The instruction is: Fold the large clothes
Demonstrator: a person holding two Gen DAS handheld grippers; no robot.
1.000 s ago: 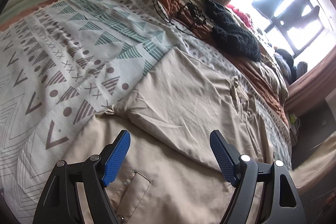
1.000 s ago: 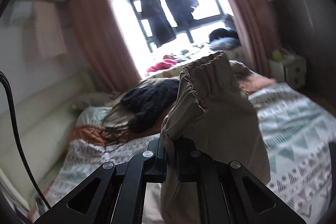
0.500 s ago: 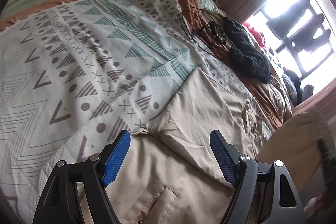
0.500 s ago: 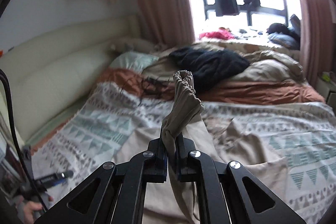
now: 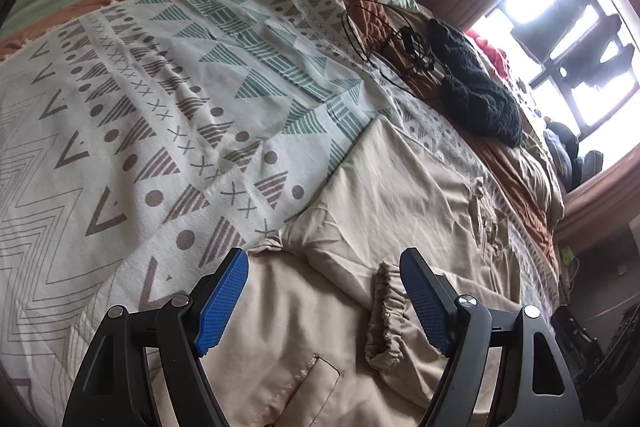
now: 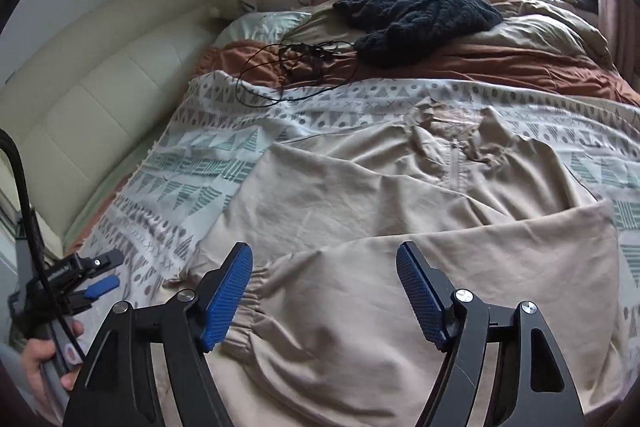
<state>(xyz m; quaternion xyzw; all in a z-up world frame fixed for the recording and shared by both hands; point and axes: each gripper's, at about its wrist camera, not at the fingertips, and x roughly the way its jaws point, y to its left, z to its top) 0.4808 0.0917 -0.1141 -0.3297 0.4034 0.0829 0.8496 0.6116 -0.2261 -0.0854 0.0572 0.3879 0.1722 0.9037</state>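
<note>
No readable text, labels, brands — none legible

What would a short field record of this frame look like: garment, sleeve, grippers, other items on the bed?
garment: beige jacket spread flat on the patterned blanket
sleeve: elastic cuff folded across the body, lying loose
left gripper: open, above the jacket, holding nothing
right gripper: jaws opening, nothing pinched between the pads
other items: black knit garment, tangled black cable
</note>
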